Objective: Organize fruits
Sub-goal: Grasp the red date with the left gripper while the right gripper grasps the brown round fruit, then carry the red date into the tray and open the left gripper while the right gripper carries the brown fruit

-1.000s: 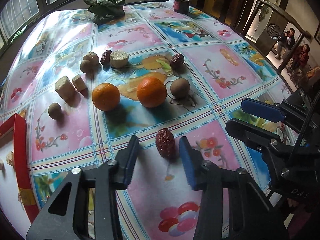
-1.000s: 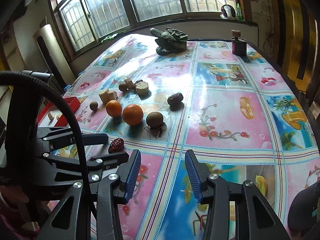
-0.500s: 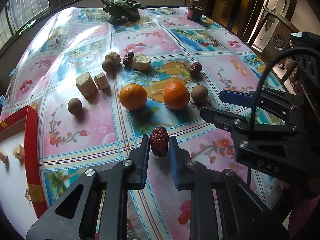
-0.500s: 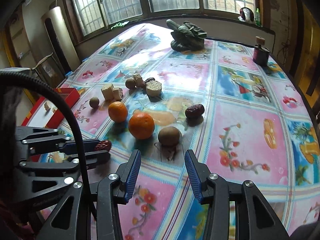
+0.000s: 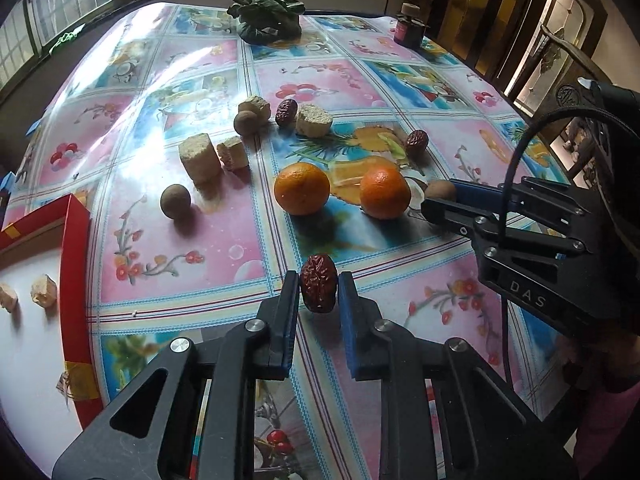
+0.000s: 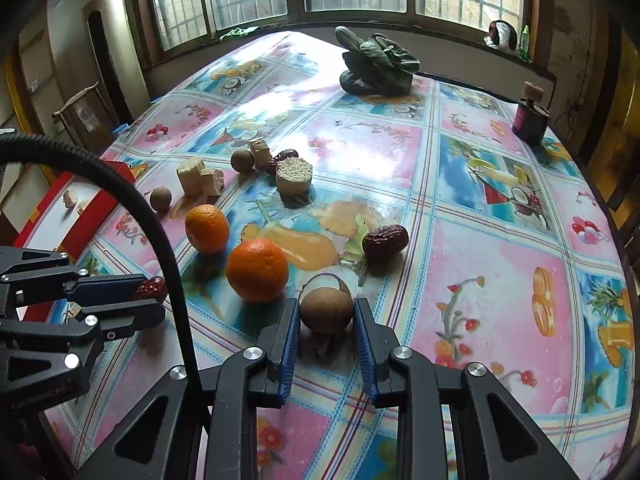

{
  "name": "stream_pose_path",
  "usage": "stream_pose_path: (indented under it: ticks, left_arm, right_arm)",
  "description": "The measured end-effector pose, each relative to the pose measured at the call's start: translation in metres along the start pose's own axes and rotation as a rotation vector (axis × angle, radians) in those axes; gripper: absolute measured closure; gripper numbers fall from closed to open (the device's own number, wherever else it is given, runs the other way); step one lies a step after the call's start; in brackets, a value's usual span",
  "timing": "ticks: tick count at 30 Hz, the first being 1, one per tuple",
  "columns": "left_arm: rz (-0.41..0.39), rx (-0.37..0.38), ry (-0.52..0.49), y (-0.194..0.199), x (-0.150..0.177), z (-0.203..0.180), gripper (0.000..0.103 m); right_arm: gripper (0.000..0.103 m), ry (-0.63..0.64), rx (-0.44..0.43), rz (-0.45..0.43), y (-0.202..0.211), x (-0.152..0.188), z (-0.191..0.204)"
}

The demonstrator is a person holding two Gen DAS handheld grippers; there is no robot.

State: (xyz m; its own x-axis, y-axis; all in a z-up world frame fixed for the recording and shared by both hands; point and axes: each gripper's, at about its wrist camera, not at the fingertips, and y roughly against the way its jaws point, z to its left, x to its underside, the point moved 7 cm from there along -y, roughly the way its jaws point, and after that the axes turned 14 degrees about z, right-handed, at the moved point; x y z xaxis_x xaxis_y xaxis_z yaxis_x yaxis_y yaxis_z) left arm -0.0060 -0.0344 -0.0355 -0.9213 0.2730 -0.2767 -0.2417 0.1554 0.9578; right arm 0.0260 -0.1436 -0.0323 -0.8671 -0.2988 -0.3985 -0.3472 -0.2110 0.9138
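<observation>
Red date (image 5: 319, 288) upright between left jaws

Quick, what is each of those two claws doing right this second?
Left gripper: closed on a red date.
Right gripper: fingers either side of a round brown fruit on the table; whether it is gripped cannot be told.

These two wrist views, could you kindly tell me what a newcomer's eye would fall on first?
Two bright oranges glow mid-table on the gaudy pink-and-blue fruit-print tablecloth. In the foreground, the left tool pinches a wrinkled red date, while the right tool brackets a round brown fruit. At the left edge sits a red tray.
</observation>
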Motion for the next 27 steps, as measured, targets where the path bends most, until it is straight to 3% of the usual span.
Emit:
stream_pose_path:
  ticks: [14,27]
  left_arm:
    - [-0.037,-0.011,0.025,0.022,0.013,0.011,0.085]
    - [-0.087,-0.046,0.078,0.047,0.031,0.042,0.085]
  right_arm:
    - [0.077,-0.058,-0.087,-0.082,0.039,0.029,0.026]
    - [0.077,0.006,-0.118,-0.105,0.053,0.026,0.074]
